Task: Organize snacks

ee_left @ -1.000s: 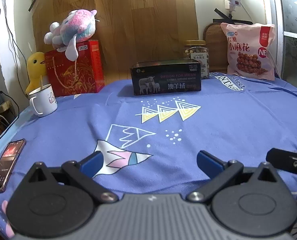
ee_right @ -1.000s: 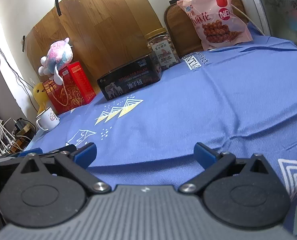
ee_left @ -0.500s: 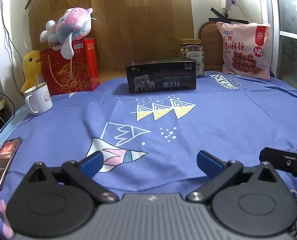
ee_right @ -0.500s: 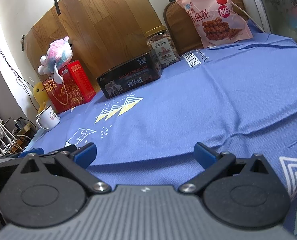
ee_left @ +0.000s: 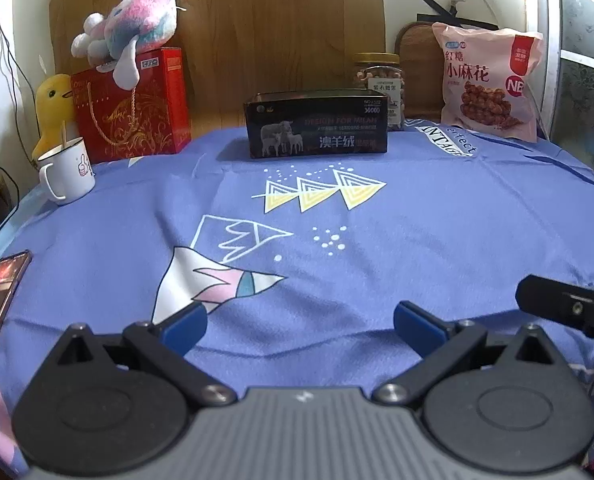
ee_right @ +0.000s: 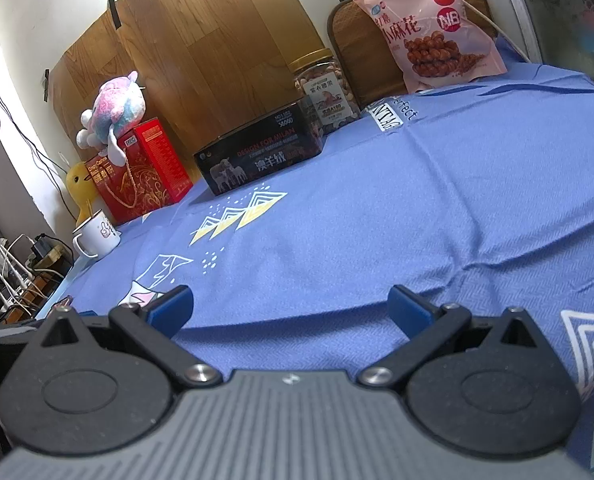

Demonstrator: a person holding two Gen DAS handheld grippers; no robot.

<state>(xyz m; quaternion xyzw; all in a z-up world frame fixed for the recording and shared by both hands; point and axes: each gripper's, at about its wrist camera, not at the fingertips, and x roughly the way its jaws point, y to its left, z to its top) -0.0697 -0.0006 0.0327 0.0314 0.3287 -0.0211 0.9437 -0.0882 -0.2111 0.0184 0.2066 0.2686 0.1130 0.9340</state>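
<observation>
Left wrist view looks across a counter (ee_left: 437, 240) draped in a blue printed cloth, and both tools hang low over its near edge with nothing between their fingers. The left tool (ee_left: 301, 326) is spread wide and released; the right tool (ee_right: 291, 306) is likewise spread and empty, aimed more toward the far right corner.

The snacks sit in a row along the far edge, well apart from both tools — probably parked against the wall so they stand up. The pink snack bag (ee_left: 487, 80) leans upright against a wooden chair back (ee_left: 417, 68); its large print reads "小麻花" with "红糖" above and a red "NB" roundel. Just left of it stands a clear nut jar (ee_left: 379, 84) with a gold lid, its label too small to read. In front of the jar lies an open-topped black box (ee_left: 317, 124) printed "DESIGN FOR MILAN" and "澳羊绒", with sheep pictured — likely the bin for the snacks, though that is a guess.

Nothing is grasped yet, so the sorting looks unstarted. The cloth carries "VINTAGE" and "Perfect".
</observation>
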